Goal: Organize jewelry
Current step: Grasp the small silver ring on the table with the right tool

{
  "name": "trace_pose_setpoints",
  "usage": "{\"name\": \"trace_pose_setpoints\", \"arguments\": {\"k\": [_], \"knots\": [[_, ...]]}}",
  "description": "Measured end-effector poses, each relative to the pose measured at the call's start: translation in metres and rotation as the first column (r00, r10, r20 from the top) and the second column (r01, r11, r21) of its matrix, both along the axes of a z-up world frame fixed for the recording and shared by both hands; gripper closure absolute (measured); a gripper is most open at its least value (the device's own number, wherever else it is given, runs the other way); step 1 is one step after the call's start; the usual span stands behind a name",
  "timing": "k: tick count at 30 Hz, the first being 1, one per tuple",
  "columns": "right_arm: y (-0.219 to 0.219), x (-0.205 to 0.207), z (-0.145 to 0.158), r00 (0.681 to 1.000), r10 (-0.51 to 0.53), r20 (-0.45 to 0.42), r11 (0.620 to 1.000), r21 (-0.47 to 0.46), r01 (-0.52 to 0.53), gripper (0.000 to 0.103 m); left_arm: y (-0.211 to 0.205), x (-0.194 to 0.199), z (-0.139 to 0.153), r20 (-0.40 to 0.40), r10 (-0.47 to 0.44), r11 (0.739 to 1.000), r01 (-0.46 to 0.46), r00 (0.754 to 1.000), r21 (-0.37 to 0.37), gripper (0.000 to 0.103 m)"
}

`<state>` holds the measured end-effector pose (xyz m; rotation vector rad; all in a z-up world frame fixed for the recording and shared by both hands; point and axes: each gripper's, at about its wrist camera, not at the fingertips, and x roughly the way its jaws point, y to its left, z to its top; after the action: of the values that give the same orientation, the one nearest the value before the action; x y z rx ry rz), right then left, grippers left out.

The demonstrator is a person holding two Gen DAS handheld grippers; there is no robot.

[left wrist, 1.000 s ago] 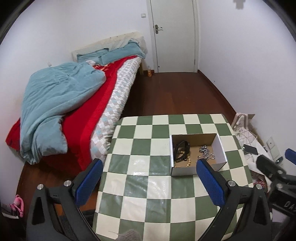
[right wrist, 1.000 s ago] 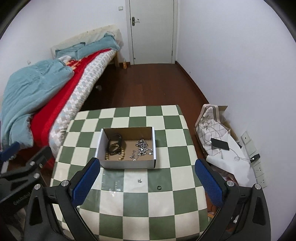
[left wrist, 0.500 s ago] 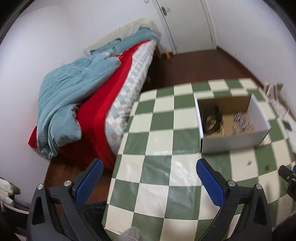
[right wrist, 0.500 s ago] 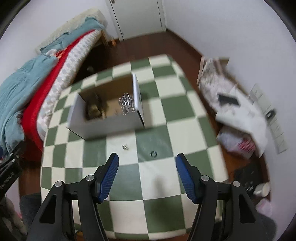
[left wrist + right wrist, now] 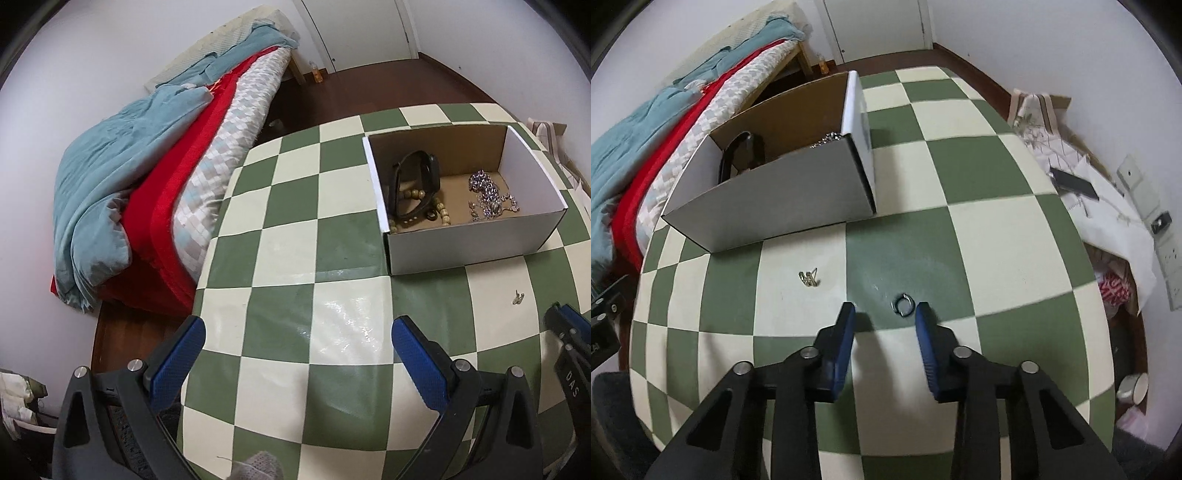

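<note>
On the left a bed [image 5: 177, 177] stands beside the bench [image 5: 295, 288], which wears a green and cream check cloth; the left claw [image 5: 295, 354] hangs over the near part of it with its jaws spread wide and nothing between them, well apart from any jewelry; further right the box [image 5: 472, 236] sits on the bench, and by my judgement most of the job is already in it: one dark strap or bangle [image 5: 415, 184], one string of wooden beads [image 5: 441, 212] and a heap of silver chain [image 5: 487, 195], how many chains I cannot tell.

Two pieces lie loose on the bench in front of the box; one small silver clasp-like piece [image 5: 809, 277], possibly an earring, too small to tell, lies to the left, and one ring [image 5: 903, 305] lies to the right; so I count three sorts of thing stowed and two pieces left.

The right claw [image 5: 884, 314] is low at the bench, its jaws partly closed in but gripping nothing; the ring lies just ahead of the tips, nearer the right finger [image 5: 925, 332] than the left, apparently not touching; it looks to be the next thing taken, then the small silver piece.
</note>
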<state>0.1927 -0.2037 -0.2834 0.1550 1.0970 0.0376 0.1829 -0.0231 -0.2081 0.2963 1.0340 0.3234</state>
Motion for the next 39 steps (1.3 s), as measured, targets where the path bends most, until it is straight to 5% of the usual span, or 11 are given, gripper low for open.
{"name": "trace_pose_setpoints", "arguments": {"k": [1, 4, 7, 13, 14, 16, 17, 21, 25, 31, 39], "knots": [[0.001, 0.001, 0.0, 1.0, 0.002, 0.006, 1.0, -0.012, -0.001, 0.093, -0.002, 0.001, -0.001, -0.003, -0.003, 1.0, 0.003, 1.0, -0.001, 0.0], [0.002, 0.0, 0.0, 1.0, 0.013, 0.021, 0.999, -0.042, -0.012, 0.103, -0.007, 0.002, -0.004, -0.009, -0.013, 1.0, 0.013, 1.0, -0.003, 0.0], [-0.006, -0.004, 0.001, 1.0, -0.003, 0.031, 1.0, -0.022, 0.003, 0.103, -0.013, 0.004, -0.007, -0.018, -0.026, 1.0, 0.026, 0.999, -0.014, 0.0], [-0.033, 0.0, -0.003, 0.998, -0.059, 0.004, 0.974, 0.218, 0.056, 0.1, -0.018, 0.005, -0.013, -0.042, -0.03, 0.999, 0.028, 0.999, -0.034, 0.0], [-0.032, 0.001, -0.004, 0.999, -0.053, 0.005, 0.975, 0.217, 0.051, 0.096, -0.017, 0.006, -0.014, -0.046, -0.026, 0.999, 0.024, 0.999, -0.033, 0.0], [-0.027, 0.003, -0.003, 0.999, -0.026, 0.031, 0.975, 0.221, 0.018, 0.072, -0.015, 0.007, -0.016, -0.048, -0.016, 0.999, 0.015, 0.999, -0.028, 0.0], [-0.021, 0.005, -0.002, 0.999, -0.005, 0.039, 0.981, 0.193, -0.002, 0.07, -0.013, 0.007, -0.016, -0.049, -0.013, 1.0, 0.012, 0.999, -0.026, 0.0], [-0.004, 0.01, -0.001, 0.998, 0.034, 0.053, 0.995, 0.097, -0.039, 0.07, -0.006, 0.009, -0.018, -0.053, 0.004, 1.0, -0.005, 0.999, -0.023, 0.0], [0.01, 0.012, -0.001, 0.997, 0.046, 0.061, 0.998, -0.047, -0.043, 0.09, -0.004, 0.009, -0.018, -0.052, 0.003, 1.0, -0.004, 0.999, -0.018, 0.0], [-0.011, 0.005, 0.004, 0.996, -0.023, 0.09, 1.0, 0.016, 0.022, 0.091, -0.011, 0.008, -0.017, -0.052, -0.012, 0.999, 0.01, 0.999, -0.036, 0.0], [-0.052, -0.009, 0.029, 0.984, -0.126, 0.122, 0.99, 0.079, 0.117, 0.091, -0.073, 0.017, -0.03, -0.078, -0.159, 0.972, 0.143, 0.984, -0.188, 0.001]]}}
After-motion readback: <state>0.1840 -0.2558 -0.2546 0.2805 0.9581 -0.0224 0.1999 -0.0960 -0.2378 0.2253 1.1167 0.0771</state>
